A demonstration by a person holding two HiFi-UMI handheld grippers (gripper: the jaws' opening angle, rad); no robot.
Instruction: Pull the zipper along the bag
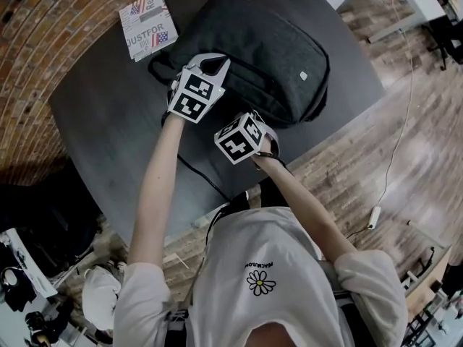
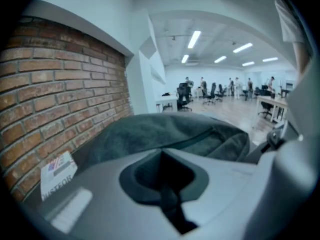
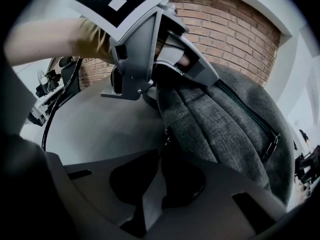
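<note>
**Clamped down on bag and zipper pull**

Got a dark grey bag [image 1: 253, 49] lying flat toward the far right corner of the dark counter [image 1: 101, 121]. Found the left hand-held gripper [image 1: 211, 65] at the bag's left end, nearest the middle of the counter, pinched shut on a fold of the bag's fabric. Checked it in the left gripper view: jaws pressed together with a dark strip caught between them. Spotted the right hand-held gripper [image 1: 265, 127] just beside it, on the side of the bag facing the near edge. Closed as well, nipping the dark zipper pull [image 3: 165, 135] at the bag's corner, with a small metal link showing just above the jaws. Can follow the zipper track [image 3: 250, 115] running away along the bag from there. Also noticed a printed booklet [image 1: 148, 24] at the far left corner next to the brick wall [image 1: 36, 35], just apart from the bag. Plus a thin black cable [image 1: 199, 173] trailing across the counter toward the near edge.
</note>
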